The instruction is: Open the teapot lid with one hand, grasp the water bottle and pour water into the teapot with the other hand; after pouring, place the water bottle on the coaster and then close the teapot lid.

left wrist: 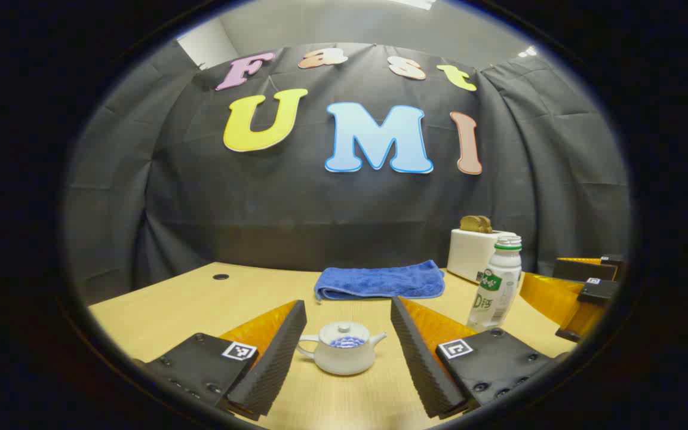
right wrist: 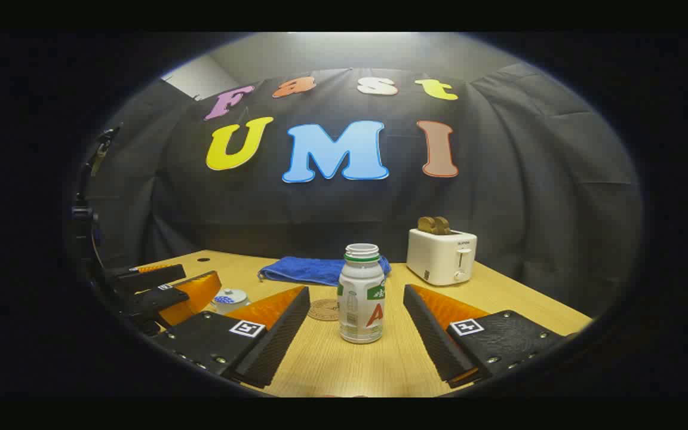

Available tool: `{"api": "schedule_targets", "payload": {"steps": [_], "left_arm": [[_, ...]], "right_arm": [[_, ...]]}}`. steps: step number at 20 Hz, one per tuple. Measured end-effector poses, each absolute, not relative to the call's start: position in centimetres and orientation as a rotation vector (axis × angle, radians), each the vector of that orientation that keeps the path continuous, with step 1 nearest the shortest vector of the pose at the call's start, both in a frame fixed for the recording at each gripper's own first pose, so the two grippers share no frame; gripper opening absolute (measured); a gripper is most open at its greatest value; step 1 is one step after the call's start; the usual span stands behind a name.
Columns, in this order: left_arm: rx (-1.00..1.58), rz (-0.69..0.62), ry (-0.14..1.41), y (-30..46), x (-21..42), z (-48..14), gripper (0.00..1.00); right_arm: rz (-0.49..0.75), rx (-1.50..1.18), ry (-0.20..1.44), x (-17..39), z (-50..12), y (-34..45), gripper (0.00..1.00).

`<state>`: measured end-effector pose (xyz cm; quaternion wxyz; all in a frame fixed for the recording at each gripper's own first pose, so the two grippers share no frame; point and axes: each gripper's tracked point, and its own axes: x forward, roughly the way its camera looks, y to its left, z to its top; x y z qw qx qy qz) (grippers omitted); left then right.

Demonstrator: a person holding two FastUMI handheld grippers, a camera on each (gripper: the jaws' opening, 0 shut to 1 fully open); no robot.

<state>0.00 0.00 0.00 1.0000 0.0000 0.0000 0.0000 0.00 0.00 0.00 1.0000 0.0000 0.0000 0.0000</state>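
Observation:
A small white teapot (left wrist: 342,356) with a blue pattern and its lid (left wrist: 342,329) on stands on the wooden table, just ahead of and between the spread fingers of my left gripper (left wrist: 347,349), which is open. A white uncapped water bottle (right wrist: 361,294) with a green neck ring stands upright ahead of my open right gripper (right wrist: 356,331), between its fingers but untouched. The round brown coaster (right wrist: 324,310) lies just behind and left of the bottle. In the left gripper view the bottle (left wrist: 497,284) is at the right, with the right gripper (left wrist: 583,289) beyond it. The teapot (right wrist: 230,299) shows at the left, beside the left gripper (right wrist: 159,286).
A folded blue towel (left wrist: 380,280) lies at the back of the table (left wrist: 159,310). A white toaster (right wrist: 441,255) holding brown slices stands at the back right. A small dark hole (left wrist: 221,276) marks the table's far left.

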Motion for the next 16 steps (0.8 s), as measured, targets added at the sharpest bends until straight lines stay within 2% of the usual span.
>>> {"api": "schedule_targets", "payload": {"steps": [11, 15, 16], "left_arm": [[0.005, 0.003, 0.016, -0.1, 1.9, -1.0, 0.96], [0.022, 0.0, 0.026, -0.2, 3.2, -1.5, 0.94], [0.022, 0.0, 0.029, -0.2, 3.4, -1.6, 0.9]], "right_arm": [[-0.002, 0.011, 0.024, 0.8, -0.8, -0.5, 0.97], [-0.001, 0.023, 0.04, 1.0, -1.4, -0.6, 0.97], [-0.003, 0.024, 0.043, 1.0, -1.5, -0.6, 0.97]]}}
